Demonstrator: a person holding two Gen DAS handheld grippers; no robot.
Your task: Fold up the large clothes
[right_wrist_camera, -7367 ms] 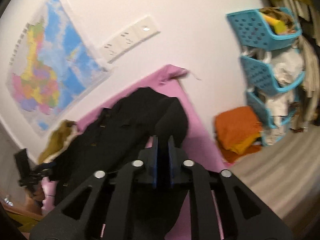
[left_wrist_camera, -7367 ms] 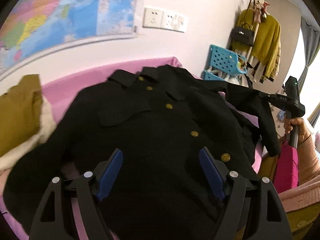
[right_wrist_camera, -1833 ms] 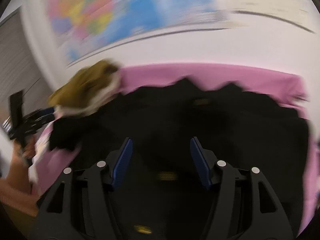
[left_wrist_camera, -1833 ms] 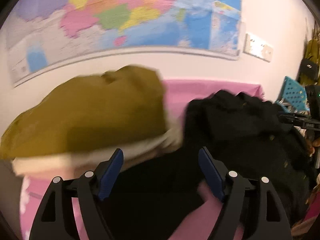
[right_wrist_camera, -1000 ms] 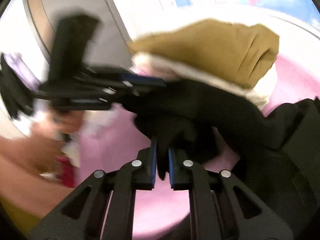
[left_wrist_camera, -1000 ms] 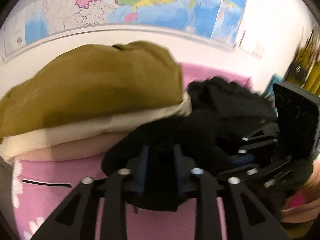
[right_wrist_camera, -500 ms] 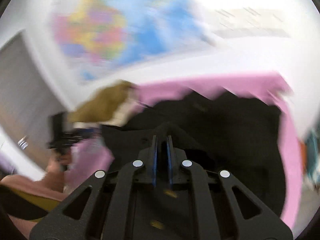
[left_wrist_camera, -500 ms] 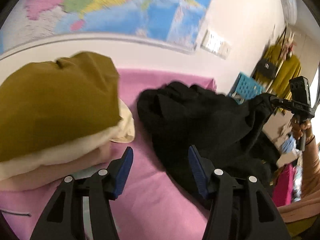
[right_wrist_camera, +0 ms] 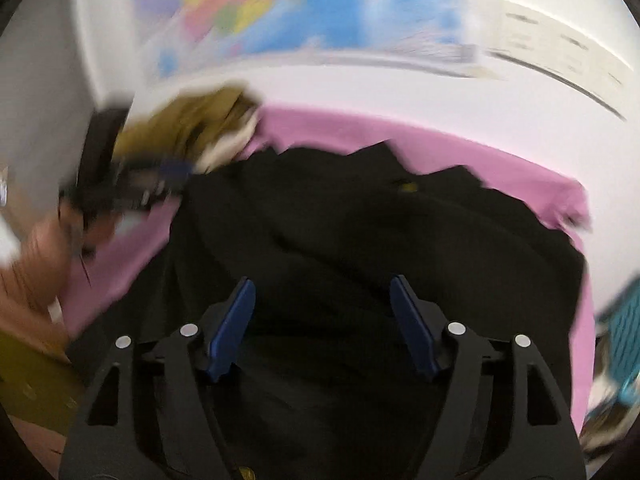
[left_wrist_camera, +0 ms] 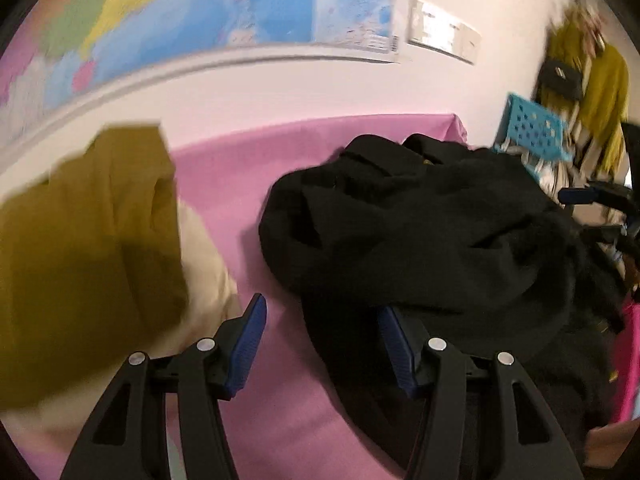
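A black coat with gold buttons [left_wrist_camera: 432, 232] lies bunched on the pink sheet [left_wrist_camera: 248, 184], its left side thrown over the body. It fills the middle of the right wrist view [right_wrist_camera: 360, 248]. My left gripper [left_wrist_camera: 322, 344] is open and empty at the coat's left edge, its right finger against the cloth. My right gripper [right_wrist_camera: 324, 322] is open and empty just above the coat's middle; it also shows at the right edge of the left wrist view [left_wrist_camera: 592, 196]. The left gripper appears blurred at the left of the right wrist view [right_wrist_camera: 132, 184].
A stack of folded clothes, mustard on top of cream [left_wrist_camera: 80, 240], sits left of the coat. A world map [left_wrist_camera: 200, 12] hangs on the wall behind. Blue baskets [left_wrist_camera: 528, 136] and hanging yellow garments [left_wrist_camera: 600, 92] stand to the right.
Both grippers had pinched the coat's left sleeve and carried it across the body. The left gripper opened first; the right has now let go too and hangs open over the coat.
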